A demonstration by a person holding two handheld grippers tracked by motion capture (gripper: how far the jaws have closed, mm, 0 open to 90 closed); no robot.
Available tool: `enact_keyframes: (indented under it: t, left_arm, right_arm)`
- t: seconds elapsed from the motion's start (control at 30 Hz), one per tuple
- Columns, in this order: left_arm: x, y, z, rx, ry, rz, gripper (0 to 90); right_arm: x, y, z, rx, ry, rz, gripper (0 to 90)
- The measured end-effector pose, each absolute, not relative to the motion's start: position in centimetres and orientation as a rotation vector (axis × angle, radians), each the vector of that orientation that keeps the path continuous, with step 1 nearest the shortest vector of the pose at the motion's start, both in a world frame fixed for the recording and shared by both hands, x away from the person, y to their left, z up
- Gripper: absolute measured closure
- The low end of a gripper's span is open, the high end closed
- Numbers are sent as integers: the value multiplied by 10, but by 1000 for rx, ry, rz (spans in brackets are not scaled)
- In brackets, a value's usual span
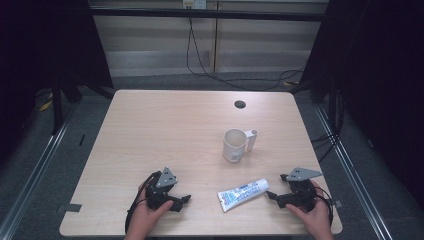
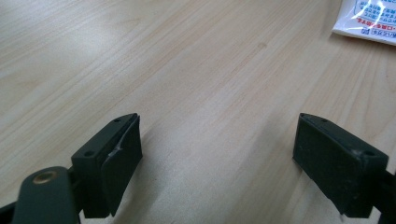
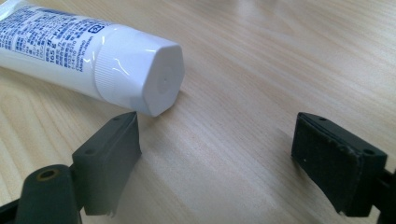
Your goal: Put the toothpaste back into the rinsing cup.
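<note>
- Near the tabletop's front edge, right of centre, the tube [image 1: 243, 194] lies flat, long axis slanting left-front to right-back, cap end toward your right gripper [image 1: 273, 196].
- Right gripper: jaws spread, empty, cap just beside its left jaw.
- Left gripper [image 1: 184, 199]: spread, empty, farther off.
- Mug [image 1: 234, 145] stands mid-table, well apart.
- Right hand's nearer, likely the one to grab.

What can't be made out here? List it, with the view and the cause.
- Mug contents: high view, too small and shaded to tell.
- Toothpaste tube print: right gripper view, too fine; its flat end is cut by the left edge.
- Tube in left gripper view: a corner shows, the rest is cut by the top right edges.
</note>
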State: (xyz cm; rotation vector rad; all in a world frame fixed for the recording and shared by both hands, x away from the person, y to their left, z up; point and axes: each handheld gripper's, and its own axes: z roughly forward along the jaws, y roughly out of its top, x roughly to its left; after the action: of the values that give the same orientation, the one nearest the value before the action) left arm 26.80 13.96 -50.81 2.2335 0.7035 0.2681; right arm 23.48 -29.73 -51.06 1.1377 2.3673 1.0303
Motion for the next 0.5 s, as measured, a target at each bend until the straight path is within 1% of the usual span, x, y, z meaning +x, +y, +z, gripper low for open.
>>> enact_keyframes:
  t: [0.2,0.33,0.4,0.5]
  left_arm:
    - [268,140,-508,2232,705,267,152]
    - [268,140,-508,2240,698,268,152]
    - [268,140,-508,2240,698,269,152]
    - [268,140,-508,2240,698,268,152]
  right_arm:
    - [235,-297,-511,1131,2371,1027,133]
    - [236,-291,-507,1141,2411,984,149]
    - [238,-286,-502,1108,2467,958,147]
    - [241,-276,-491,975,2541,875,140]
